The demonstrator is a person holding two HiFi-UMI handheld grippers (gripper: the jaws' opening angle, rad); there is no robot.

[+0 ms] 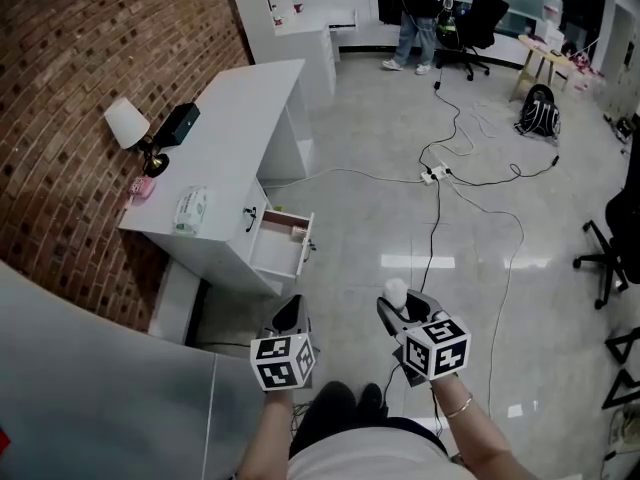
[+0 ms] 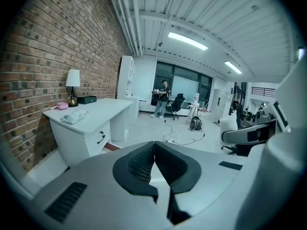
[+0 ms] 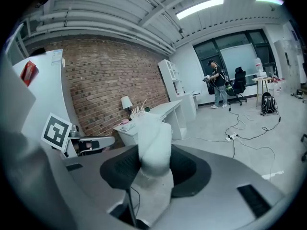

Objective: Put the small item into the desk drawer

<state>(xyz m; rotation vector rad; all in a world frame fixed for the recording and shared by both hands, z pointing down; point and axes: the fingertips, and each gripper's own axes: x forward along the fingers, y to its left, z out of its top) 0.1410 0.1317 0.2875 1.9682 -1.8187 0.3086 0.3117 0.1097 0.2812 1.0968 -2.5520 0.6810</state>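
Note:
The small item is a white, soft, rolled piece; my right gripper is shut on it and it sticks up past the jaws. In the right gripper view the item fills the gap between the dark pads. The white desk stands against the brick wall ahead and to the left. Its drawer is pulled open toward me, with a small object inside at the back. My left gripper is held beside the right one over the floor, well short of the drawer; its jaws meet at the tips with nothing between them.
On the desk are a lamp, a black box, a pink thing and a tissue pack. Cables cross the floor to my right. A person, office chairs and a backpack are far off.

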